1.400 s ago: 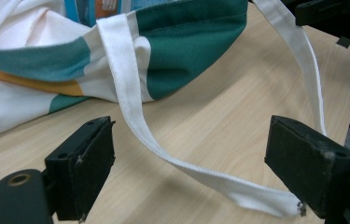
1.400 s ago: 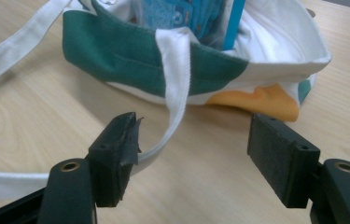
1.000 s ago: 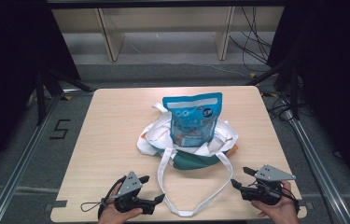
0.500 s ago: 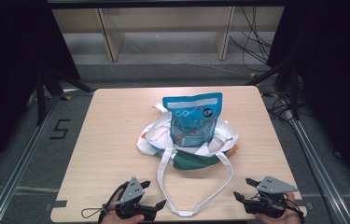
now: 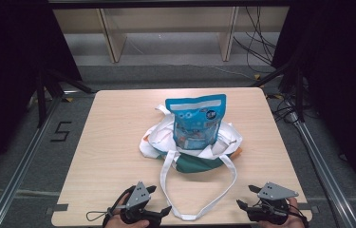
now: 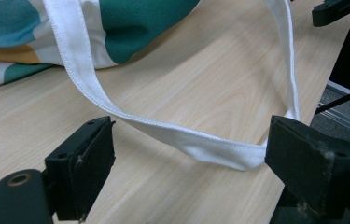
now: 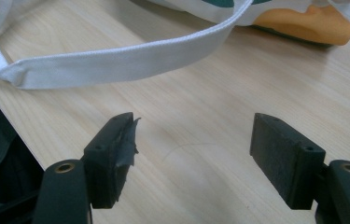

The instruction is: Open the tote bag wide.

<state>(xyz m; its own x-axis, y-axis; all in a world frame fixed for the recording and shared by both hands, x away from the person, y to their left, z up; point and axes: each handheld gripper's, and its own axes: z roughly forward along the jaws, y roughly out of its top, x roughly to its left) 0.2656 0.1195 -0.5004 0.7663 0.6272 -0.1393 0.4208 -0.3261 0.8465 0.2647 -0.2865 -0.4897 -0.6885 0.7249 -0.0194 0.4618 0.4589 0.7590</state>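
Note:
A white, green and orange tote bag [image 5: 199,159] lies on the middle of the wooden table [image 5: 114,137]. A blue snack pouch [image 5: 195,118] stands upright in it. The bag's long white strap [image 5: 199,209] loops toward the front edge. My left gripper [image 5: 159,199] is open at the front left, beside the loop's end. In the left gripper view the strap [image 6: 210,148] lies on the wood between and just ahead of the wide-open left gripper [image 6: 191,163]. My right gripper [image 5: 246,196] is open at the front right. Over bare wood, the right gripper [image 7: 193,154] has the strap [image 7: 116,63] beyond it.
The front table edge [image 5: 185,222] runs just under both grippers. Metal rails [image 5: 23,161] flank the table. A wooden shelf frame [image 5: 166,28] and cables [image 5: 256,42] stand beyond the far edge. Bare wood spreads left and right of the bag.
Both grippers have drawn back a little toward the front edge of the table. The bag, pouch and strap lie as before.

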